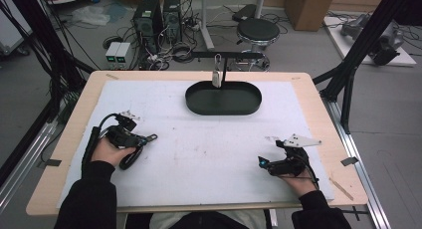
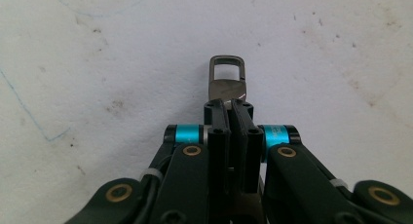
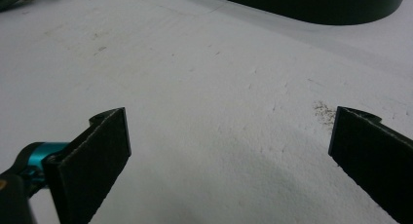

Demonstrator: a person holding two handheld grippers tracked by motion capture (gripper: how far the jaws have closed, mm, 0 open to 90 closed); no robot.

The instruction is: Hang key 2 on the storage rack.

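Looking down from the high view we've got a light wooden table (image 1: 318, 97) with a big white foam-looking mat (image 1: 209, 149) spread over most of it, scuffed and speckled with little marks. At the far middle of the mat sits a shallow black oval tray (image 1: 223, 98), and just behind it a thin black post stand with a crossbar (image 1: 226, 56) rises, with a small silvery clip-like piece (image 1: 217, 73) hanging from the bar above the tray's back rim. Our left gripper (image 1: 149, 138) is over the left part of the mat, held in the left hand (image 1: 110, 150), and in the left gripper view its jaws are pressed together, pinching a small grey metal snap hook (image 2: 227, 83) by its flat end, so the rectangular loop sticks out past the tips over the bare mat. From up high that hook is only a tiny sliver at the tip, well apart from the tray. Our right gripper (image 1: 262, 162) is low over the right side of the mat, in the right hand (image 1: 293, 179), and the right gripper view shows its two black pads (image 3: 100, 156) spread wide with nothing between them, just white mat, with the tray's dark wall running across the top of that view.
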